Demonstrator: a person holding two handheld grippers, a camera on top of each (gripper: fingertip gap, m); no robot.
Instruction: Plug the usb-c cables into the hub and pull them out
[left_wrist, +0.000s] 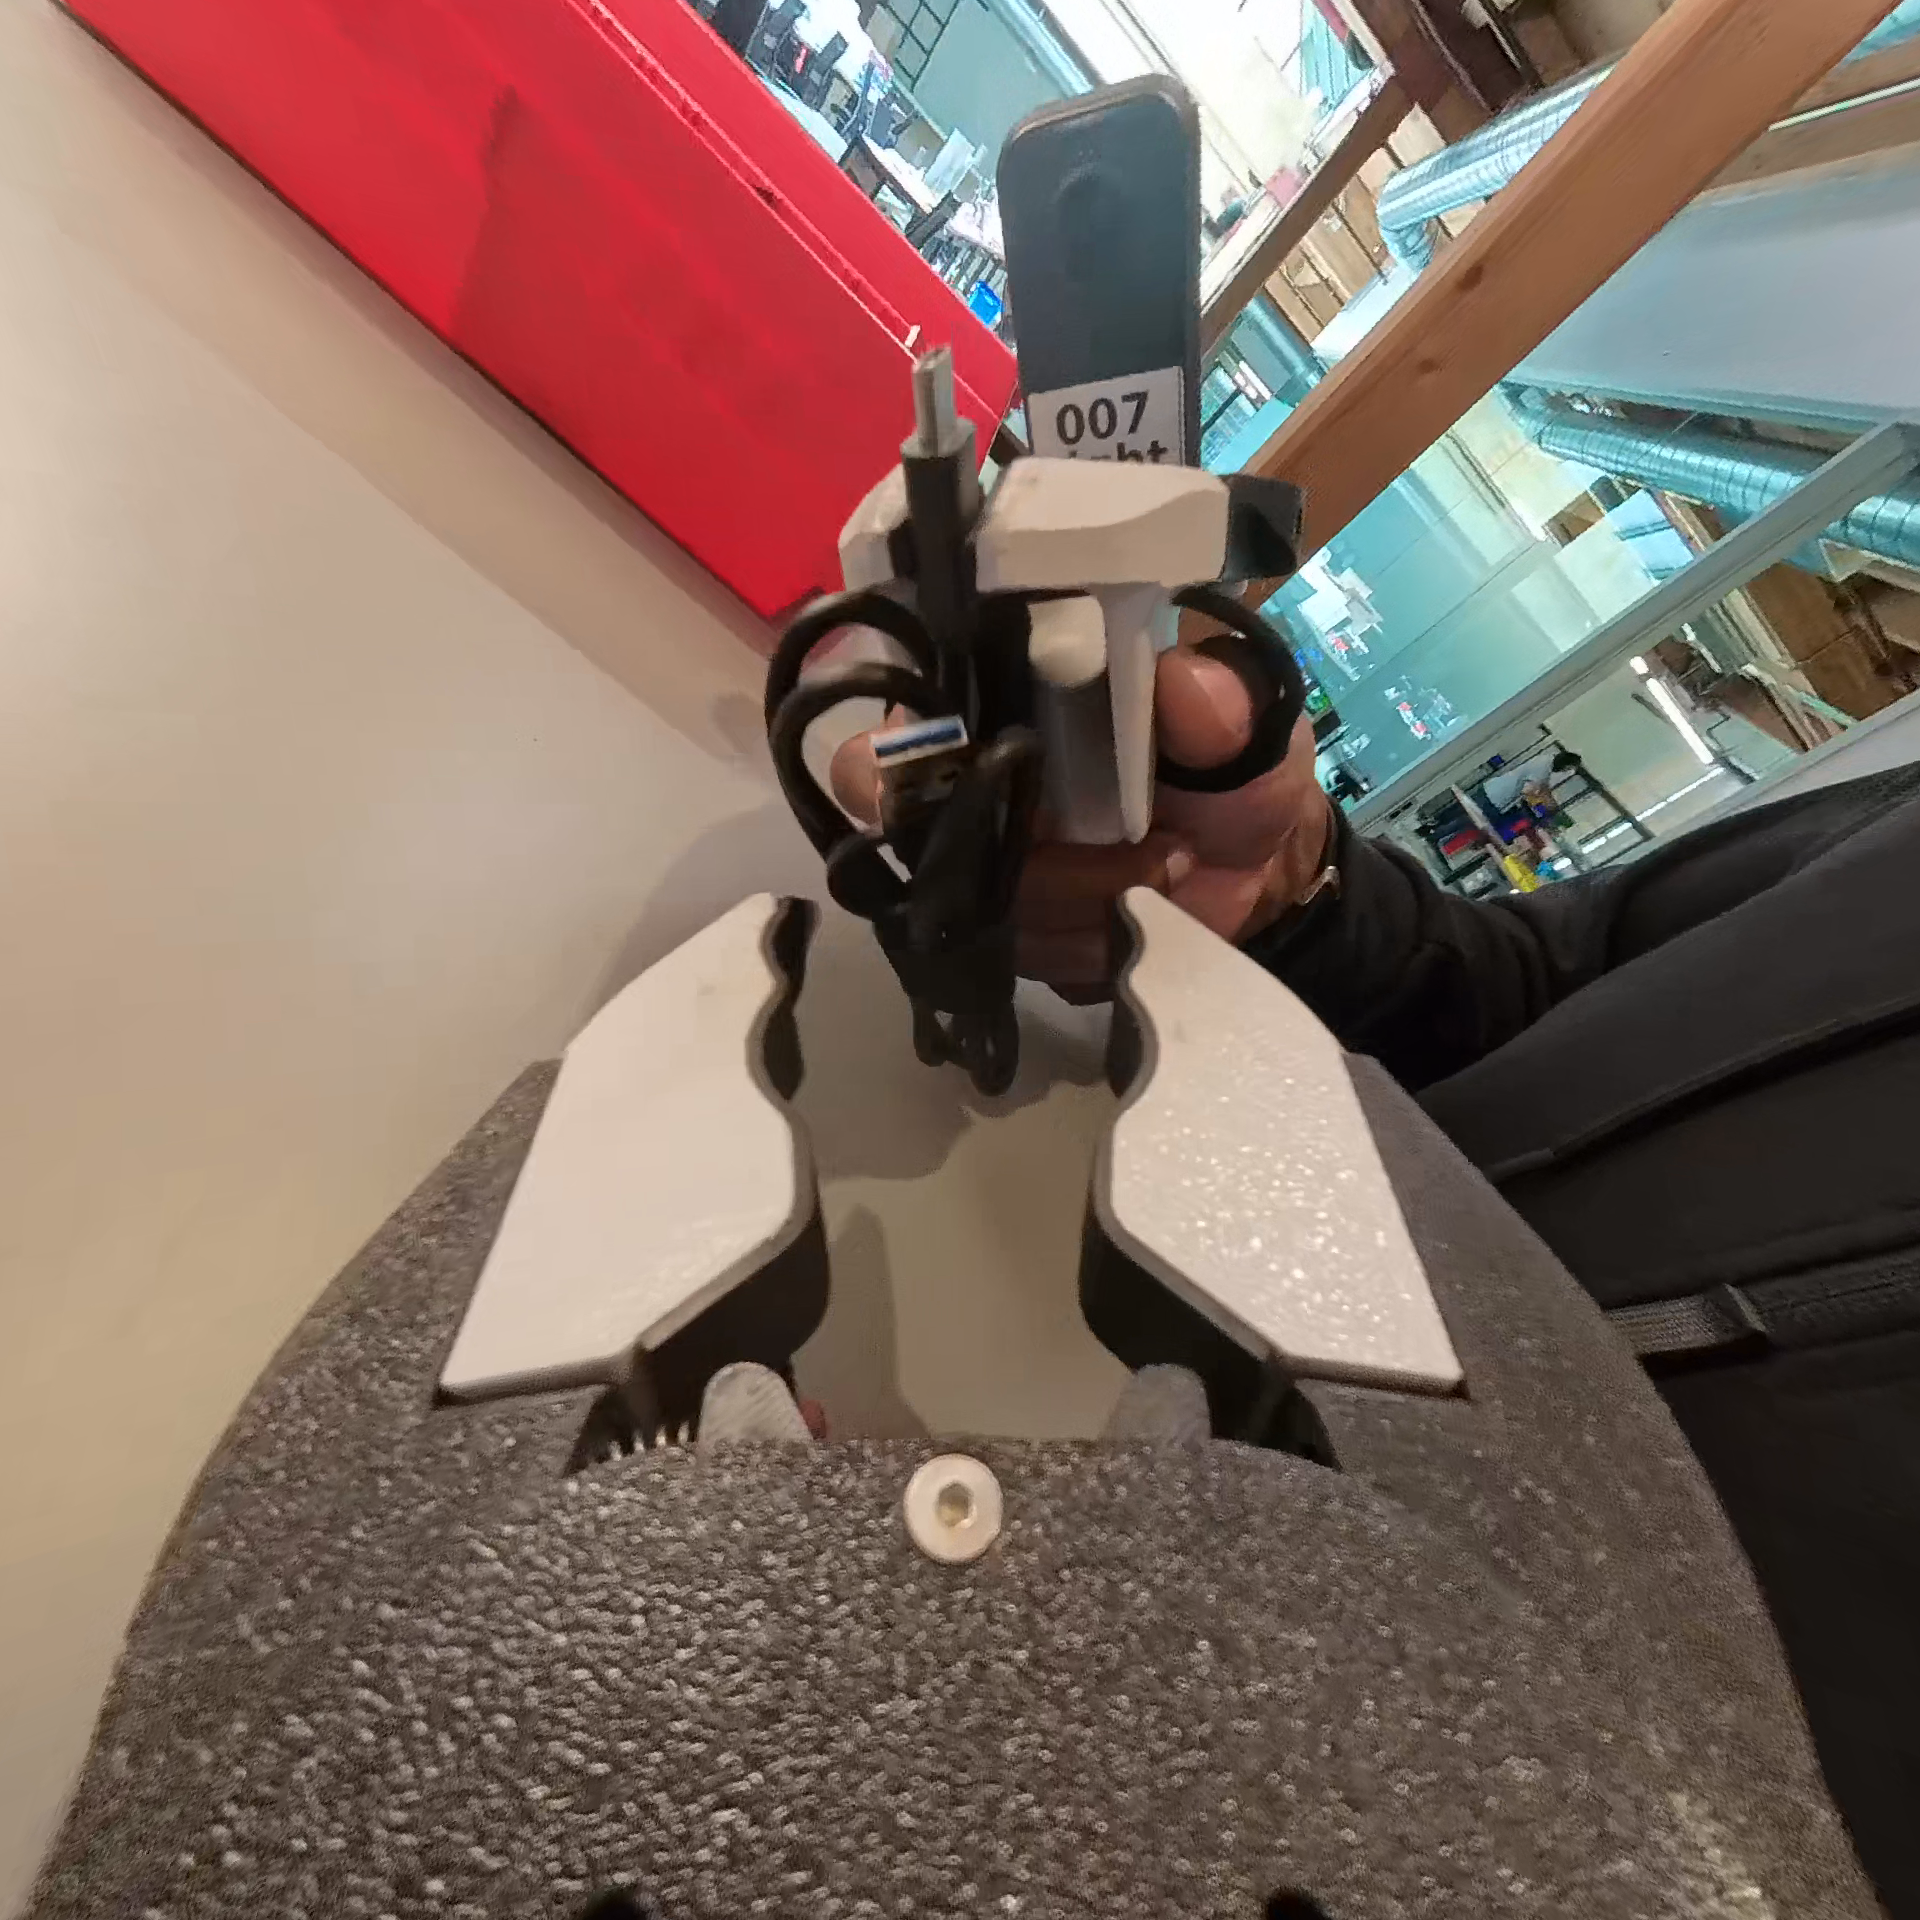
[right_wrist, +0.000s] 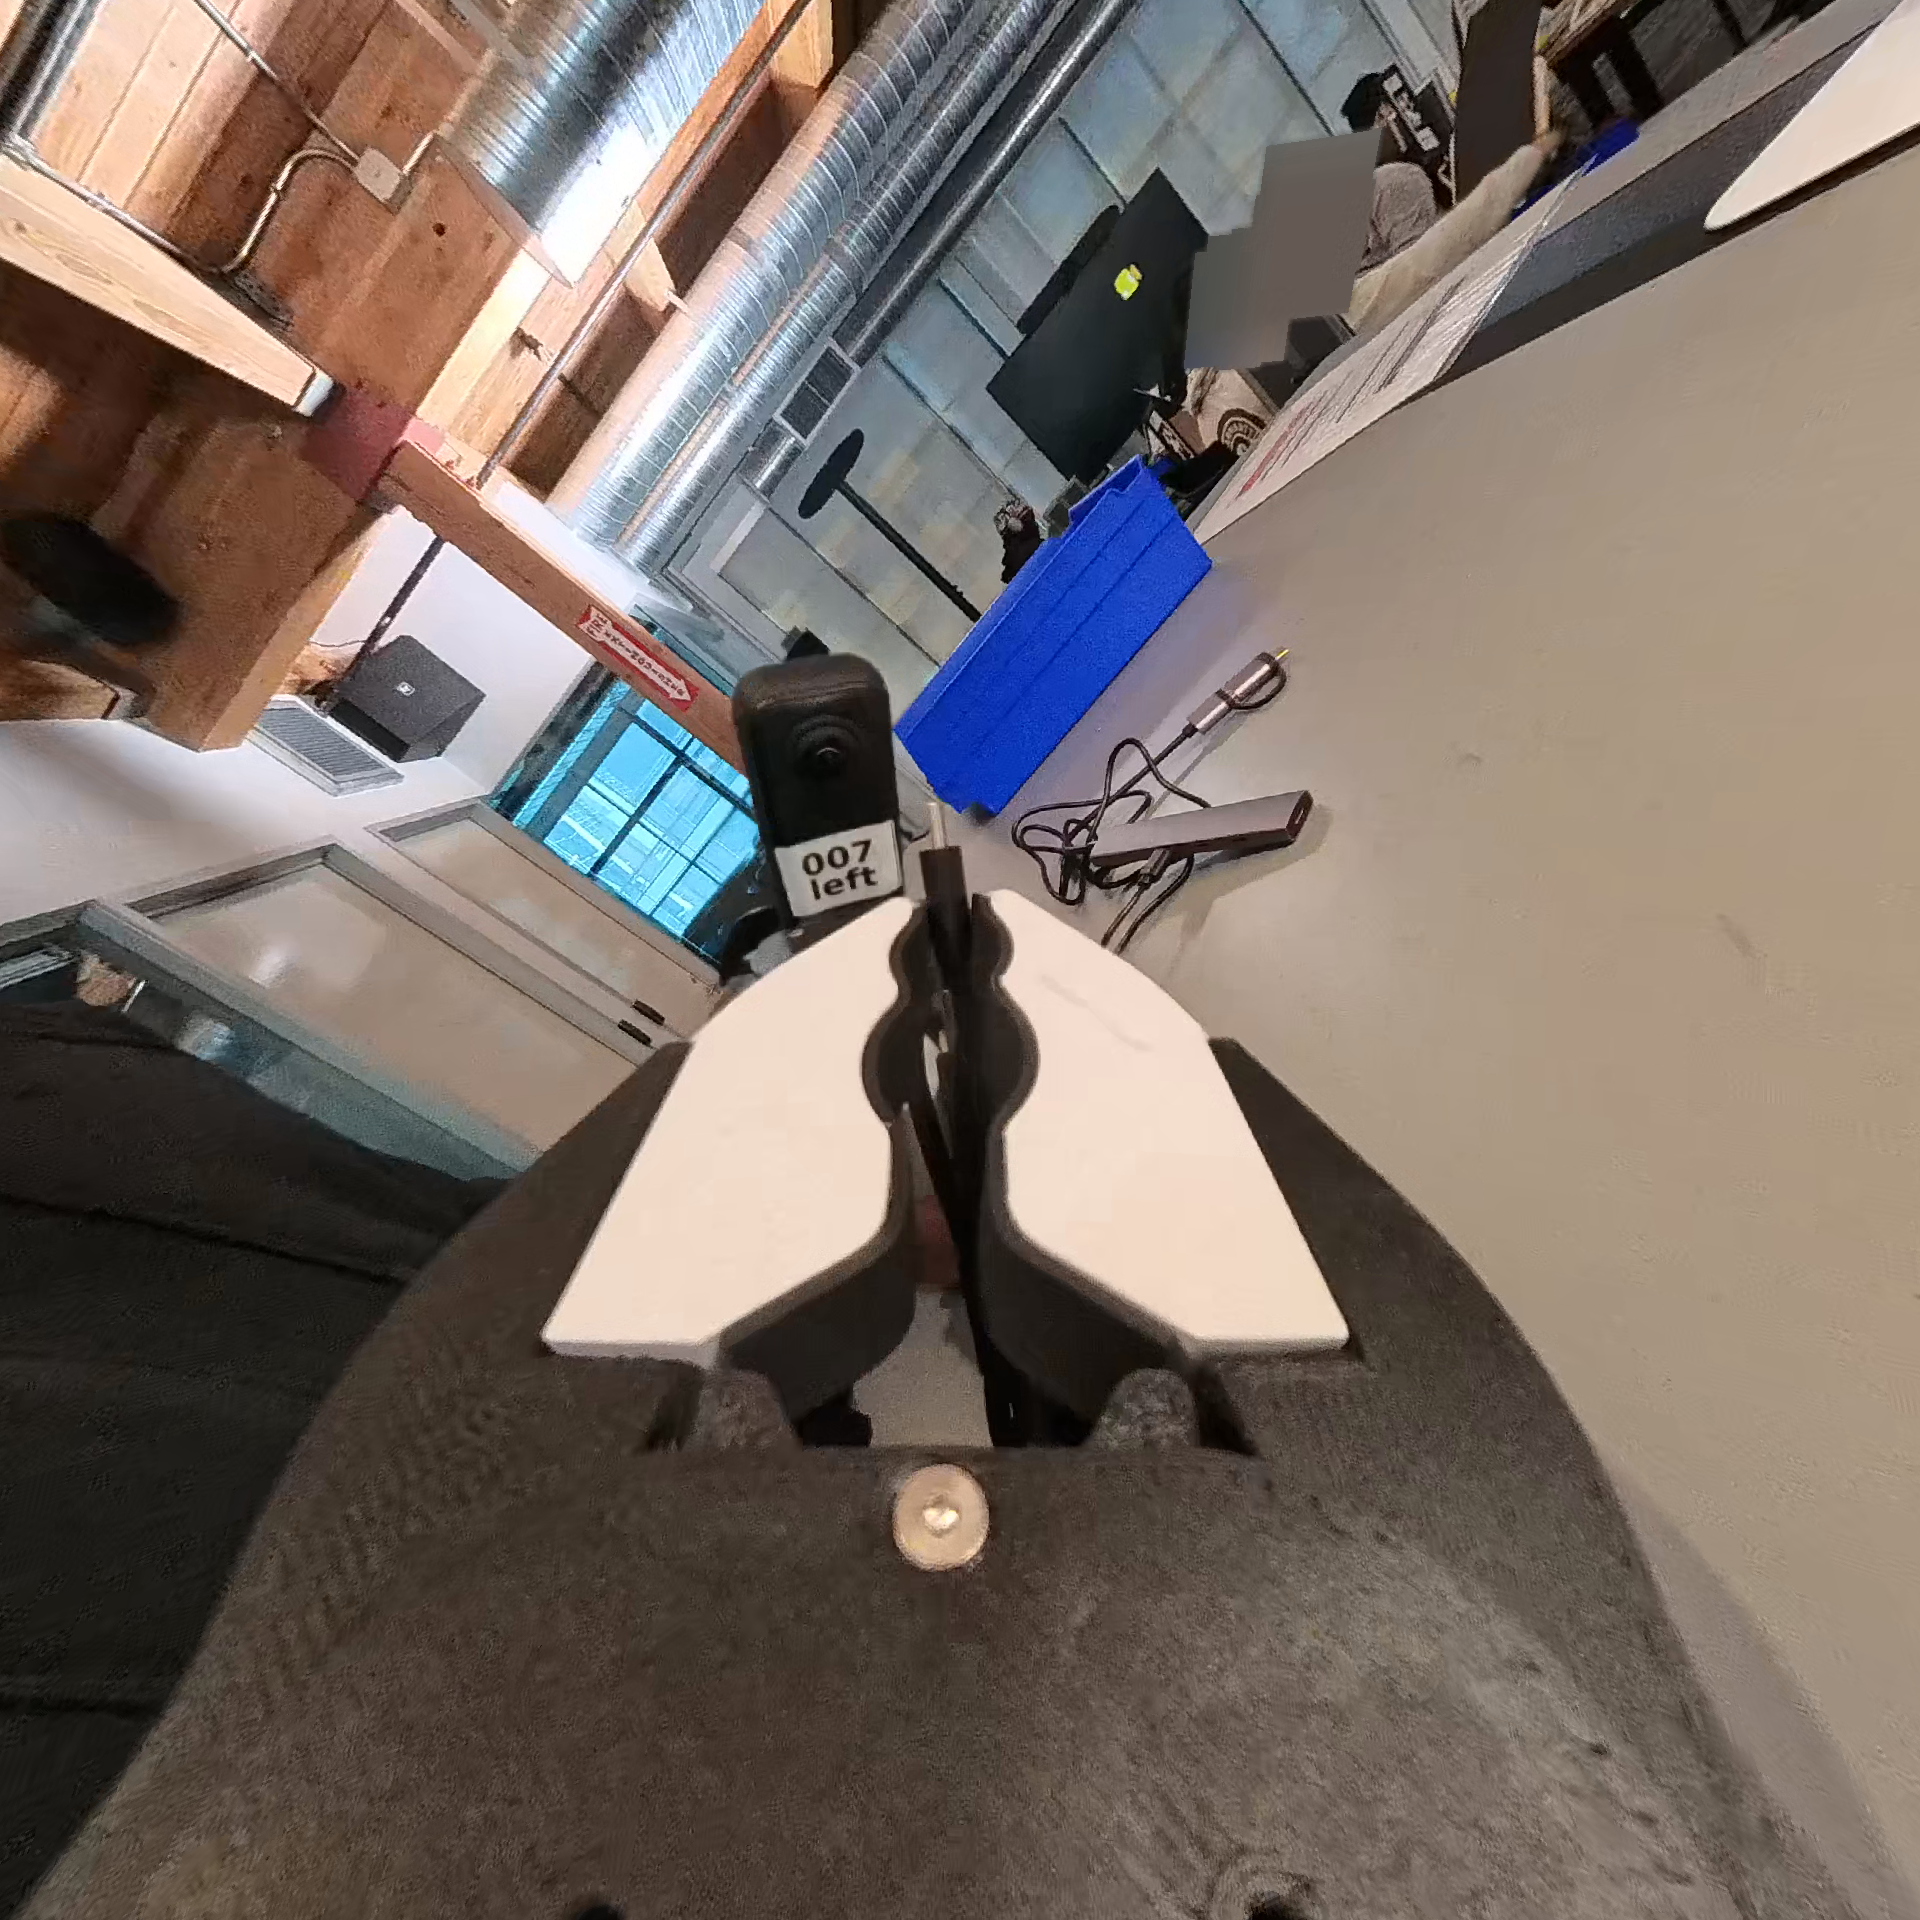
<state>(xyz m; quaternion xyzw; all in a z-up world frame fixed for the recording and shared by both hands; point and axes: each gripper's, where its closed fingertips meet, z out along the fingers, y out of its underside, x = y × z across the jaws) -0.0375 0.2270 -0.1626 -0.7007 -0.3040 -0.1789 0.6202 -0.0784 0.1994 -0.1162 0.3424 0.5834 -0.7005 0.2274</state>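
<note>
My right gripper (right_wrist: 951, 914) is shut on a black USB-C cable just behind its plug (right_wrist: 940, 878), which sticks out past the fingertips. In the left wrist view the right gripper (left_wrist: 940, 520) points up with the plug (left_wrist: 938, 416) on top. The rest of the cable (left_wrist: 935, 862) hangs below it in a coiled bundle with a blue USB-A plug (left_wrist: 920, 743). My left gripper (left_wrist: 951, 935) is open and empty, its fingers either side of the hanging bundle's lower end. The grey hub (right_wrist: 1205, 826) lies on the table (right_wrist: 1558, 987) with its own black lead (right_wrist: 1091, 831).
A small grey adapter (right_wrist: 1242, 691) lies beyond the hub. A blue bin (right_wrist: 1049, 644) stands at the table's far edge. A red panel (left_wrist: 623, 260) runs behind the table. A person's hand (left_wrist: 1216, 821) and black sleeve (left_wrist: 1507, 935) hold the right gripper.
</note>
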